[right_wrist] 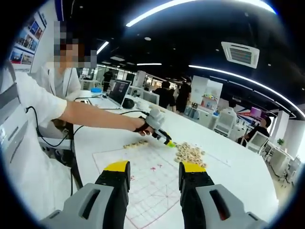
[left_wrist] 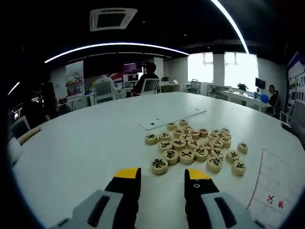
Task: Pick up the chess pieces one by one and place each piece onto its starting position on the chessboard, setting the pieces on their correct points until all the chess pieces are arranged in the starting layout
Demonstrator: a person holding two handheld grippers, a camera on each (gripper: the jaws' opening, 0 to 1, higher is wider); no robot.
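**Two open grippers above a white table with loose chess pieces**

In the left gripper view, the left gripper [left_wrist: 162,183] stands nearest, its yellow-tipped black jaws spread apart with nothing between them. Just beyond lies a loose cluster of round wooden chess pieces [left_wrist: 195,147] with dark characters on top, resting on the white table [left_wrist: 90,143]. To the right, a corner of the printed chessboard [left_wrist: 276,188] shows red marks. Farther off lies a long white ruler-like strip [left_wrist: 174,118].

In the right gripper view, the right gripper [right_wrist: 152,179] hovers with jaws parted and empty above the chessboard [right_wrist: 152,183]. Beyond it, the left gripper [right_wrist: 167,141] reaches over the board's far edge near the chess pieces [right_wrist: 189,152]. A laptop [right_wrist: 116,91] sits farther back.
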